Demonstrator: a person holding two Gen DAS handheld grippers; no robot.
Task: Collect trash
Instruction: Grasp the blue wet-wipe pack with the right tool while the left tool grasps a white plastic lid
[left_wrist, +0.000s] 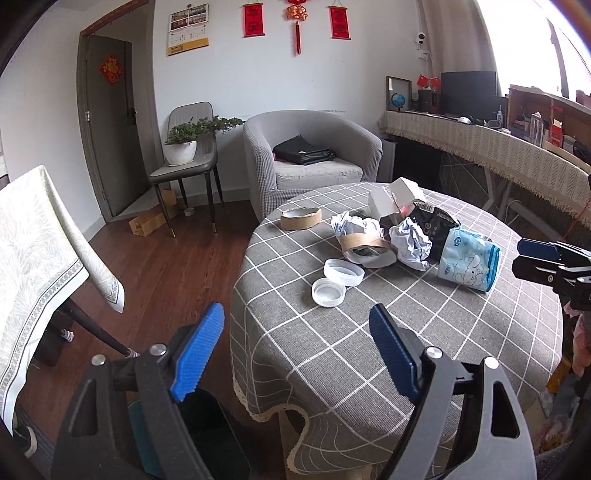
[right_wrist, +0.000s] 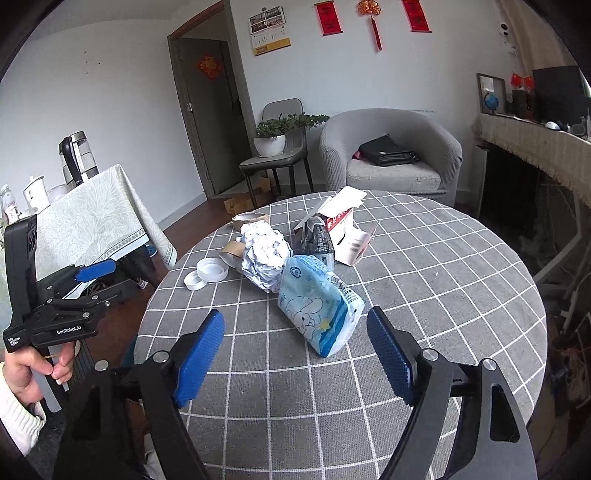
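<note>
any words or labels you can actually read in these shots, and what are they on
"GenRoboT.AI": white print on the left claw body.
"ce": partial white letters on the black wrapper.
Blue tissue pack: cartoon print, text too small.
Wall calendar and red scrolls: blurred, unreadable.

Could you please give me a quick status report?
Left hand-held gripper open, empty. Right hand-held gripper open, facing light-blue tissue pack. Trash pile untouched on grey checked tablecloth. Nothing blocking.

Daylight pours in from a blown-out window (left_wrist: 535, 40) at upper right, soft shadows only on the worktop (right_wrist: 424, 295). Sharp centre, heavy fisheye bending at the edges (dark vignette corners too).
</note>
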